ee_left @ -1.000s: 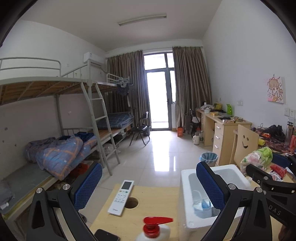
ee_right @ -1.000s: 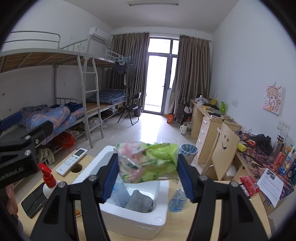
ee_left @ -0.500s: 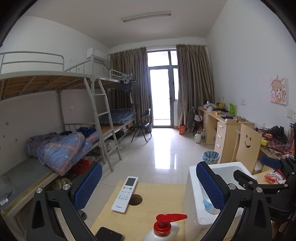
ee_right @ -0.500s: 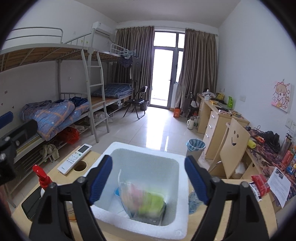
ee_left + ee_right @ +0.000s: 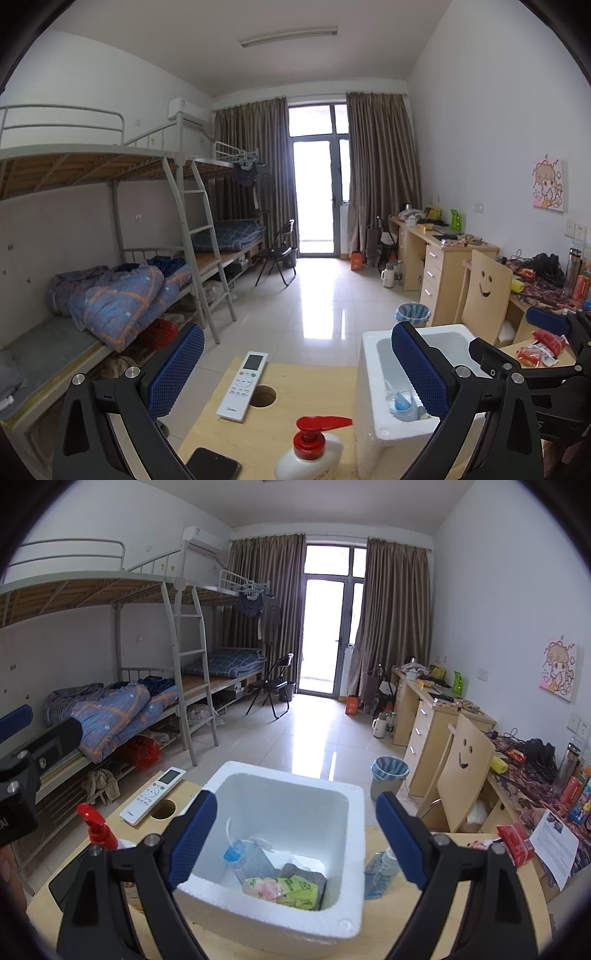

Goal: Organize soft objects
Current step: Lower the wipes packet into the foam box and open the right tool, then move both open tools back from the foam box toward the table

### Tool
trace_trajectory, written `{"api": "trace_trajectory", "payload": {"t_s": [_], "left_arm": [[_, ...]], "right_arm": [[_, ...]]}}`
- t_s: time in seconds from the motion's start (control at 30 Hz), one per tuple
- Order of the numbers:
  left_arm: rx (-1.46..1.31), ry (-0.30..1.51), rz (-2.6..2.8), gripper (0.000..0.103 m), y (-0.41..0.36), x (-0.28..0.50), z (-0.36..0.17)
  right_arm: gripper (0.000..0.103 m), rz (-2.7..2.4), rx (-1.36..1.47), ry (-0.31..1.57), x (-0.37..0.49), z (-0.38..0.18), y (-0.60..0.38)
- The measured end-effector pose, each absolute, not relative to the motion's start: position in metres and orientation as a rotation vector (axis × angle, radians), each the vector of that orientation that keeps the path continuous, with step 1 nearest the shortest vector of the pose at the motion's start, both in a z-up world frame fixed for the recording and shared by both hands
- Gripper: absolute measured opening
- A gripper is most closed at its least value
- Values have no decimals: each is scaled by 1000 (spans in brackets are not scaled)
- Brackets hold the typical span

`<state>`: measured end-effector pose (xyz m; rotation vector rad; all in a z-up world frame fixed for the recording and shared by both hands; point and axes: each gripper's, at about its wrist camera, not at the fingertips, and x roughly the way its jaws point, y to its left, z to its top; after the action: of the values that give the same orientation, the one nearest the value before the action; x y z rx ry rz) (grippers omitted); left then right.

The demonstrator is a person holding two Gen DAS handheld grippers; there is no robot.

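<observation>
A white foam box (image 5: 280, 786) (image 5: 373, 373) stands on the wooden table. Inside it lies a green and pink floral soft packet (image 5: 282, 888) on top of a grey cloth (image 5: 306, 872), beside a clear bag with a blue label (image 5: 245, 856). My right gripper (image 5: 295, 838) hovers over the box, its jaws opening wide with nothing between the pads. My left gripper (image 5: 297, 373) stands open and empty to the left of the box, above the table. In the left wrist view the right gripper's black body (image 5: 535, 369) shows at the right.
On the table are a white remote (image 5: 246, 384) beside a round hole (image 5: 263, 396), a red-capped pump bottle (image 5: 314, 448), a black phone (image 5: 212, 467), a small clear bottle (image 5: 380, 871) and red snack packets (image 5: 515, 843). Bunk beds stand left, desks and a chair right.
My right gripper has opened and let go of the floral packet, which dropped into the foam box onto the grey cloth. The left gripper has stayed open and still.
</observation>
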<state>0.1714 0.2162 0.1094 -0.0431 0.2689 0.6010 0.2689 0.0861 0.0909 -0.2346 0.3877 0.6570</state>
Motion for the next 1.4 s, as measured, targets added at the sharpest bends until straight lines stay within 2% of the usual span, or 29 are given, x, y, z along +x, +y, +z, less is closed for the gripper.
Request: {"api": "trace_trajectory", "payload": {"t_s": [0.27, 0.37, 1.4], "left_arm": [[-35, 243, 568, 102, 193, 150, 123], [-33, 230, 552, 102, 183, 140, 129], [29, 106, 453, 102, 85, 29, 160]], "right_arm": [[98, 645, -215, 335, 243, 112, 59], [103, 640, -208, 310, 232, 120, 47], [103, 584, -163, 145, 116, 155, -42]]}}
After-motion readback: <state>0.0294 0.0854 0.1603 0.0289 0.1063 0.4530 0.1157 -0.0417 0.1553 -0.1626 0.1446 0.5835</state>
